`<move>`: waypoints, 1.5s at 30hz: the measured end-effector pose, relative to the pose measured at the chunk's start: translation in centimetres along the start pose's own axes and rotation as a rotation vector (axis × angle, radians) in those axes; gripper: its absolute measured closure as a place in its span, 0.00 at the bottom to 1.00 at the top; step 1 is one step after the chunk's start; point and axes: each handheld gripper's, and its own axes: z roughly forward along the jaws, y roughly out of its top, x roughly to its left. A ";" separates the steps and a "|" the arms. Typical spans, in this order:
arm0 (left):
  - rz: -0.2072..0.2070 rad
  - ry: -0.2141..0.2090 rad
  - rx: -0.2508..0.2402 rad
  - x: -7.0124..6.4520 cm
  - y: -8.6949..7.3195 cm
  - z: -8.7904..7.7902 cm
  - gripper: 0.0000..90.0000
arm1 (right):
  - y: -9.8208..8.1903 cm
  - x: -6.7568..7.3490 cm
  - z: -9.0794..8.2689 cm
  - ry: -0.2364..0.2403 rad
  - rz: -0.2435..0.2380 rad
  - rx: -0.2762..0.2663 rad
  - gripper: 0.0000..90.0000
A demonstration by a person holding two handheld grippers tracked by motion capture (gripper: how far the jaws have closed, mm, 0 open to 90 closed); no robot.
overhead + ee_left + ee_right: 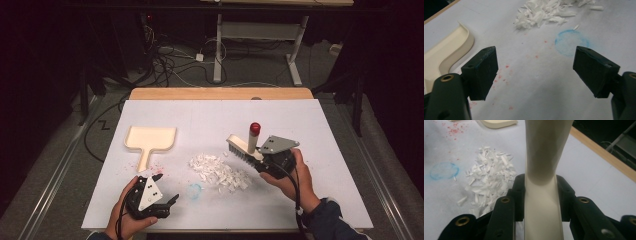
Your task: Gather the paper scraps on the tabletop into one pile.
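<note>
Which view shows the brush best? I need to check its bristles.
The high view: the whole brush shows, bristles, handle and red tip, held in the right gripper. The right gripper view gives its cream handle between the jaws.

This looks like a lab or test room rather than a home: a white-covered work table (220, 115) stands on grey carpet (60, 150), with loose cables (170, 60) trailing past a height-adjustable desk frame (260, 35) behind, amid darkness.
</note>
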 end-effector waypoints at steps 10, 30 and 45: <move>-0.011 0.008 -0.011 0.3 -0.2 -0.3 0.21 | -1.6 -1.4 -4.1 0.041 0.028 -0.014 0.76; 0.001 0.009 -0.004 0.3 -0.1 -0.3 0.21 | -5.5 0.1 -5.3 0.181 -0.015 0.187 0.76; 0.006 -0.003 0.003 0.2 -0.1 -0.1 0.21 | -3.4 2.0 -1.4 0.236 -0.014 0.095 0.76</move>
